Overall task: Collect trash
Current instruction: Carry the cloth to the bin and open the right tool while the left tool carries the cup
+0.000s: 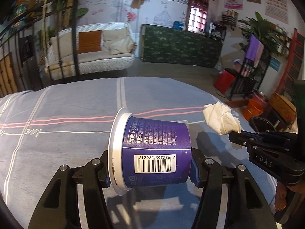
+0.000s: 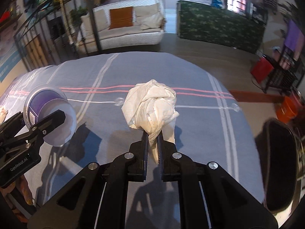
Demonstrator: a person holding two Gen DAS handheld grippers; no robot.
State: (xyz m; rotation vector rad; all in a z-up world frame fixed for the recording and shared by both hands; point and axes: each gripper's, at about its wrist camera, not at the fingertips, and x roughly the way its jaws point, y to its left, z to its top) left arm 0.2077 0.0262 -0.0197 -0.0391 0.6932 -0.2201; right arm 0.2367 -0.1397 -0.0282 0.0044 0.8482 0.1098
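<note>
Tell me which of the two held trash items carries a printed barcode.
The purple plastic cup, held sideways in the left hand-held gripper, shows a white barcode label. The crumpled white tissue in the right hand-held gripper is plain.

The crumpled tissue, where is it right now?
The tissue is pinched in the right gripper, held above the blue striped cloth. The purple cup in the left gripper is to its left.

Purple cup point(image 1: 156, 150) barcode 6932365576217, right gripper point(image 1: 235, 134) marked DAS, left gripper point(image 2: 55, 121) marked GenRobot.AI
</note>
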